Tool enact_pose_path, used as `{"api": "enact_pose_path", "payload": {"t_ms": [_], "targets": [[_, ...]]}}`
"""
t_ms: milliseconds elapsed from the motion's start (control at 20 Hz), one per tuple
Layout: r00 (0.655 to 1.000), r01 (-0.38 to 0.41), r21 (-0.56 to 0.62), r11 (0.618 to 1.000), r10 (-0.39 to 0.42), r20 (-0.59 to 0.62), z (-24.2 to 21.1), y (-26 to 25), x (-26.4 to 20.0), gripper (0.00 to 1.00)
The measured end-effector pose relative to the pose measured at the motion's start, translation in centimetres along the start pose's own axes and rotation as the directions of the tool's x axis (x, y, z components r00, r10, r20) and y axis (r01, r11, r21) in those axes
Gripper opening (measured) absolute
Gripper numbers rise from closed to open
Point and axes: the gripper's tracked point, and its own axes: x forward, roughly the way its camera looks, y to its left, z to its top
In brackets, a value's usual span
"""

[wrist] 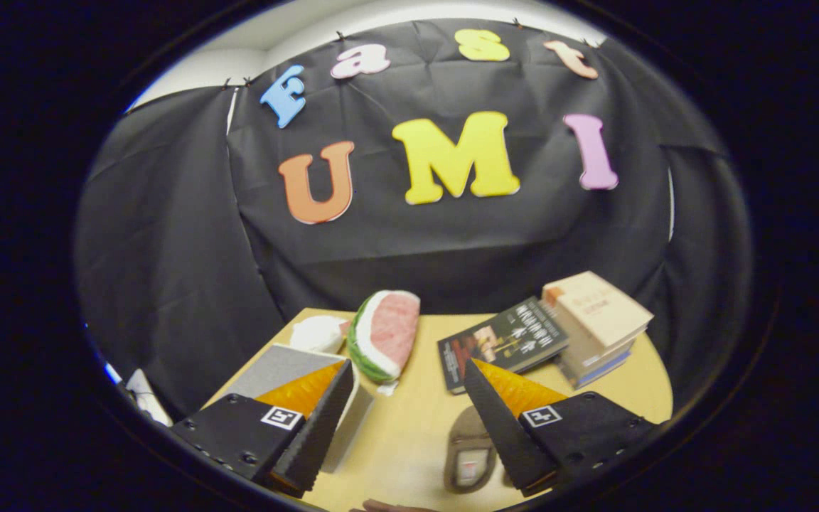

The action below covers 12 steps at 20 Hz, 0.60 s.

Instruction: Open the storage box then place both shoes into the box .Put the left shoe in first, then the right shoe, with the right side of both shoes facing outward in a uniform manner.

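Two black fingers of the gripper (406, 398) stand spread wide above the tabletop (416, 427), pinching nothing, with bare wood between them. Much of the storage box (278, 366) is covered by the left finger (310, 427): what shows is a grey lid top and a pale side wall, and whether the lid is lifted at all cannot be told. One shoe (470, 448), a brownish slipper-like thing with a light insole, lies on the tabletop just inside the right finger (502, 427), which hides its far side; which foot it belongs to cannot be made out. A second shoe cannot be picked out with any certainty. Behind the box a white soft object (318, 333) is partly cut off by the box's corner, and its kind is unclear. Beside it leans a plush watermelon slice (384, 343), pink face with green rind, touching or nearly touching the box. Beyond the right finger a dark book (505, 340) lies flat, its near corner hidden by the fingertip, just beside a stack of books (598, 323).
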Motion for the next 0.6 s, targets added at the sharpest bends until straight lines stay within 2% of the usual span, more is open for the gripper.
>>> {"api": "enact_pose_path", "payload": {"t_ms": [150,300,500,600], "targets": [[0.982,-0.085,0.117,0.989,0.103,-0.161,-3.9,2.1,3.7,0.96],[0.932,-0.154,0.245,0.957,0.223,-0.287,-7.5,4.2,5.9,0.95],[0.866,-0.213,0.357,0.910,0.345,-0.363,-9.7,6.0,8.2,0.95],[0.834,-0.214,0.389,0.896,0.375,-0.404,-11.1,6.2,8.7,0.95]]}}
